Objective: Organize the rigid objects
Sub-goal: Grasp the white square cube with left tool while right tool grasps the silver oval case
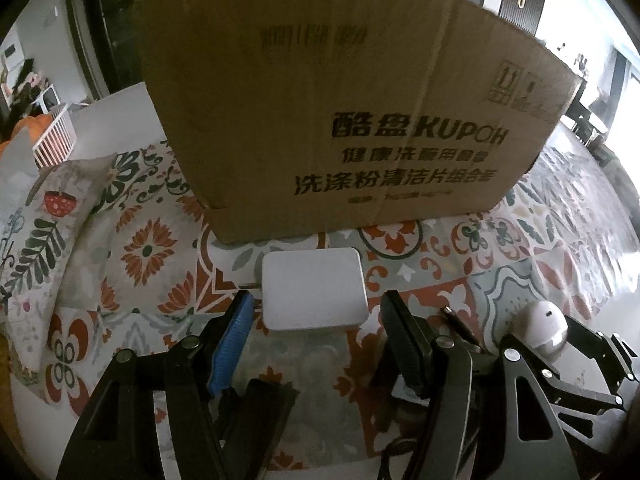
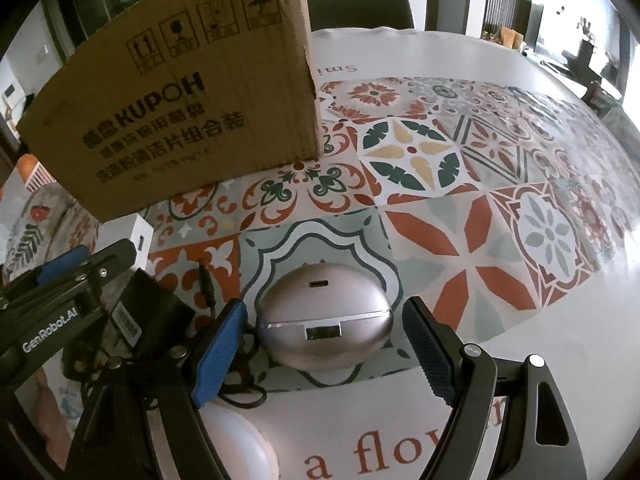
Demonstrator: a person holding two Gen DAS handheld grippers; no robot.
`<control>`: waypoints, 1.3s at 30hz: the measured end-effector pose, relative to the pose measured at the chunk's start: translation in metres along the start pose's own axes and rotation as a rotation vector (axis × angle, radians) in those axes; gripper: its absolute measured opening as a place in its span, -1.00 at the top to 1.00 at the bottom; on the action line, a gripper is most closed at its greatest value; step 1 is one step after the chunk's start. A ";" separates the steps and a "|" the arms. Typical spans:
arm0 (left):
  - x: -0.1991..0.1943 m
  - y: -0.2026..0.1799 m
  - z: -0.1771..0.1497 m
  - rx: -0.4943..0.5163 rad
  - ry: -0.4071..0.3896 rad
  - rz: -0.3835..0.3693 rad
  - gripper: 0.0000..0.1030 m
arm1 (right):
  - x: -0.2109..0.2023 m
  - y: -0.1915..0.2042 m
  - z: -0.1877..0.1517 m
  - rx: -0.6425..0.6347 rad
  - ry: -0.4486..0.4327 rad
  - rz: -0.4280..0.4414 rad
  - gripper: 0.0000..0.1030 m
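A brown cardboard box (image 1: 344, 112) stands on the patterned tablecloth; it also shows in the right wrist view (image 2: 180, 100). A flat white square device (image 1: 314, 288) lies in front of it, just ahead of my open left gripper (image 1: 320, 320). A silver egg-shaped case (image 2: 324, 320) lies between the fingers of my open right gripper (image 2: 320, 344), untouched; it also shows in the left wrist view (image 1: 546, 326). A black power adapter (image 2: 148, 312) with a plug and cable lies left of it.
A cushion (image 1: 44, 232) lies at the table's left. A white round object (image 2: 236, 440) sits under the right gripper. The left gripper (image 2: 72, 276) shows at the right wrist view's left edge. A dark chair (image 2: 360, 8) stands behind the table.
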State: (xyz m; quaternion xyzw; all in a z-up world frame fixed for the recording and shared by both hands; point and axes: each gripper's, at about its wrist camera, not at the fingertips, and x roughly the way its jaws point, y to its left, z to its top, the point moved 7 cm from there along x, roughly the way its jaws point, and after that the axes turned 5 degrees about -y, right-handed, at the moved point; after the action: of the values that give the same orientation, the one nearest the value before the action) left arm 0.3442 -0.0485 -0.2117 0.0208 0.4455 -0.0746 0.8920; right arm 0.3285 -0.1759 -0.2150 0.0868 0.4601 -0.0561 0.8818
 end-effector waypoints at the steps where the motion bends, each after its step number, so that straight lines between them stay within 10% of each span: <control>1: 0.002 0.000 0.000 -0.003 0.002 -0.002 -0.26 | 0.001 0.000 0.000 0.000 0.002 -0.001 -0.57; 20: 0.008 0.005 0.015 0.011 -0.034 0.033 -0.52 | 0.007 0.001 0.001 -0.008 -0.004 -0.022 -0.57; 39: 0.034 0.003 0.009 0.028 -0.015 0.022 -0.36 | 0.003 0.003 0.001 -0.026 -0.043 -0.036 -0.29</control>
State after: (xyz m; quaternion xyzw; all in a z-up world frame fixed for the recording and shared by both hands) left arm 0.3723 -0.0506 -0.2332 0.0376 0.4374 -0.0714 0.8956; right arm 0.3311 -0.1735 -0.2166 0.0659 0.4431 -0.0682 0.8915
